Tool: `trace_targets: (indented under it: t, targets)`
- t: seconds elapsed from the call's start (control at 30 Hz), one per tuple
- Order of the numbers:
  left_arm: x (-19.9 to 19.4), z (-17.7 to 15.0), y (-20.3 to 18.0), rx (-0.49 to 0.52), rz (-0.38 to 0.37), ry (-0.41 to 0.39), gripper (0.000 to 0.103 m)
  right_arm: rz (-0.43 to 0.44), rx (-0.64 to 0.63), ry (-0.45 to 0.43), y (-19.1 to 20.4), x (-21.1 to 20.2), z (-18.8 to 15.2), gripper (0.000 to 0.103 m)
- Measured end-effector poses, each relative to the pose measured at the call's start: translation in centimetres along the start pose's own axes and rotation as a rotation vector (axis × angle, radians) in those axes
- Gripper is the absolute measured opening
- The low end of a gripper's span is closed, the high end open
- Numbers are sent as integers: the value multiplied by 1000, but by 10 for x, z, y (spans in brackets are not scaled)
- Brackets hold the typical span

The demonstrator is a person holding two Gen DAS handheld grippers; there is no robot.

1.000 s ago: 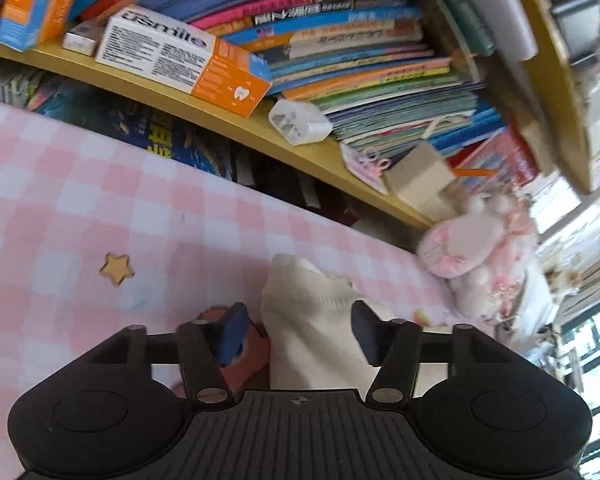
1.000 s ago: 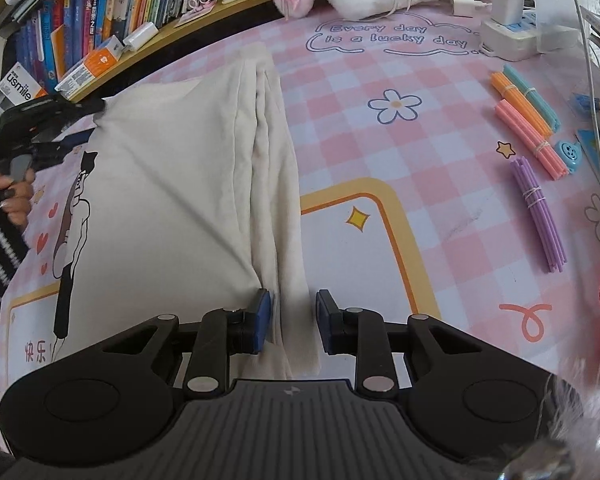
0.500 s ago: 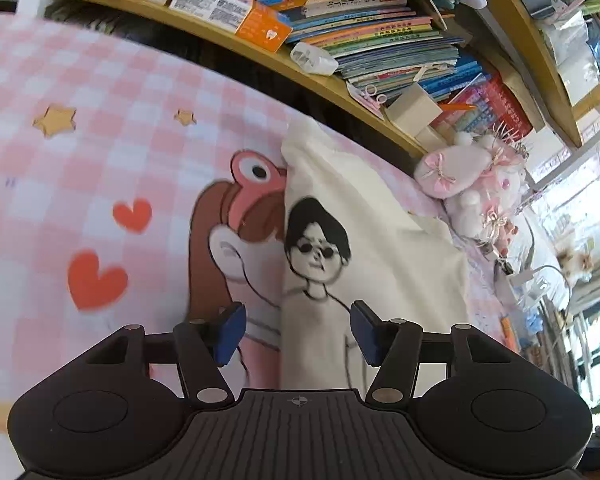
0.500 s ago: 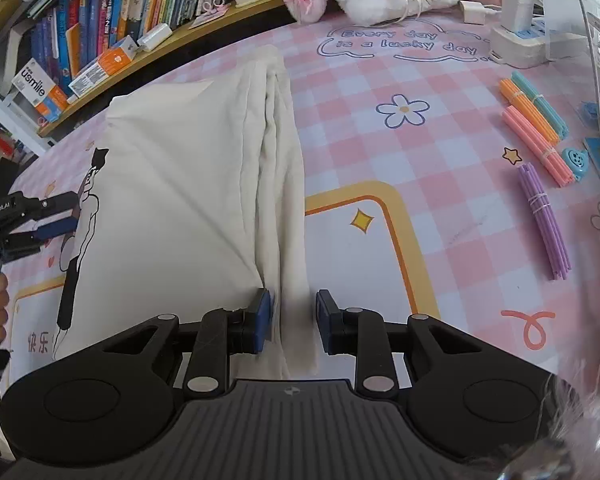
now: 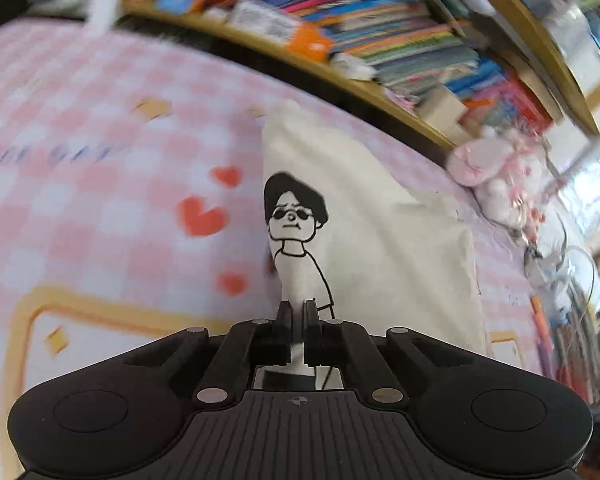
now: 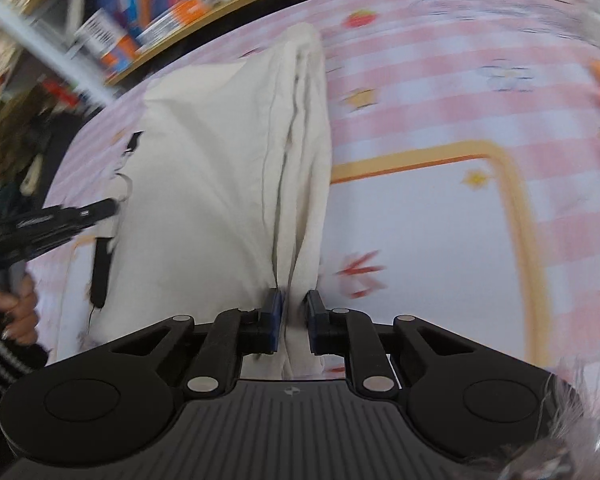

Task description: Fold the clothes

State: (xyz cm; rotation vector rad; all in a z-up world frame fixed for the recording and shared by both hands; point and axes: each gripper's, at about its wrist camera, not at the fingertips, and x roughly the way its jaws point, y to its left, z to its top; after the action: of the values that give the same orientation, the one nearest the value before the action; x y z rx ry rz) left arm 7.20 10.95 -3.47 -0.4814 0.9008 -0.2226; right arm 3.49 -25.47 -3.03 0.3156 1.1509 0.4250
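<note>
— Tongs first: what do the left tongs have?

— Their fingers are drawn nearly together on a pinch of the cream shirt, right at the lower part of its printed cartoon figure in sunglasses. Only a sliver of cloth shows between them.

— And the right tongs?

— Narrowed too, closed on the bunched, pleated edge of the same shirt, though a slightly wider gap remains and the folds of fabric fill it.

— Where does the shirt lie?

— Flat on the worktop, which wears a pink checked cover with hearts, stars and an orange-bordered panel. The shirt is folded into a long strip running from the near edge toward the far edge, where its top corner almost reaches the bookshelf.

— Can you see one tool from the other?

— From the right wrist view, yes: the left tongs come in from the worktop's left side, with a hand in a striped sleeve behind them.

— Farther back?

— A wooden bookshelf packed with colourful books, blurred, and a pink plush toy by the far right corner.
</note>
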Motion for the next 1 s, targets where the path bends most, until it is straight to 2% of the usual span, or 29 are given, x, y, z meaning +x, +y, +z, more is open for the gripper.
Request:
trace_targets:
  t: [0.1, 0.27, 0.5, 0.6, 0.63, 0.67, 0.9, 1.0]
  targets:
    - [-14, -7, 22, -80, 3, -26, 10, 25, -67, 26, 15, 7, -3, 14]
    - [-36, -37, 34, -158, 61, -54, 33, 56, -109, 36, 17, 10, -4, 15]
    - [-58, -86, 24, -285, 14, -104, 35, 132, -42, 11, -1, 11, -4, 15]
    - [-55, -93, 25, -383, -26, -109, 28, 136, -34, 12, -2, 11, -5, 14]
    - [-55, -93, 24, -375, -25, -108, 11, 129, -37, 12, -2, 10, -6, 13]
    - [-57, -92, 22, -340, -16, -110, 8, 121, -40, 11, -1, 9, -6, 13]
    - [-71, -84, 7, -96, 46, -117, 5, 67, -27, -8, 13, 8, -15, 13]
    - [-65, -87, 18, -86, 61, -82, 9, 44, 4, -24, 17, 7, -21, 14]
